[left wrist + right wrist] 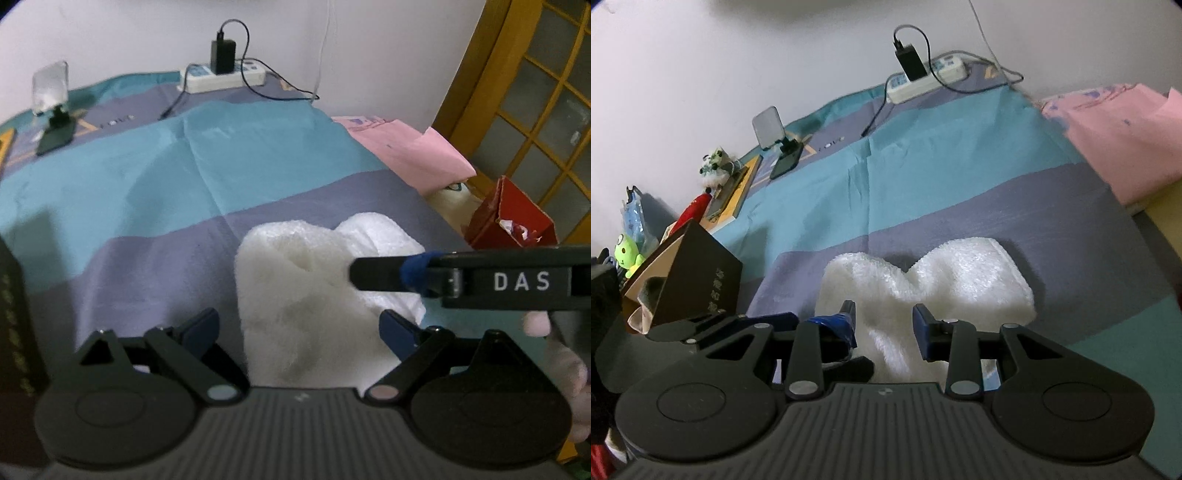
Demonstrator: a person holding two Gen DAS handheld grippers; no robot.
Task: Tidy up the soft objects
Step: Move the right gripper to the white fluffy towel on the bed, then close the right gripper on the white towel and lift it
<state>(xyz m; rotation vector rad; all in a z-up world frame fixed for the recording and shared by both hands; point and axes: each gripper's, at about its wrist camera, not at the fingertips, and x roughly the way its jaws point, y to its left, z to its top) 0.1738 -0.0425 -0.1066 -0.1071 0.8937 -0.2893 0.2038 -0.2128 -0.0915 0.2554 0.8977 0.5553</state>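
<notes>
A dark brown cardboard box [698,273] stands at the left on the teal-and-purple striped bedsheet [147,177]. The left gripper [299,328] has its fingers wide around the fluffy white folded towel [295,295] lying mid-bed. The right gripper [884,317] straddles the towel's near edge, fingers narrowly apart.

I see the towel [923,291] lying on the bedsheet [942,177], near its front edge. Behind it, by the wall, sits the power strip [925,79]. The folded cloth [1115,129] lies to the right, the dark box [698,273] to the left.
</notes>
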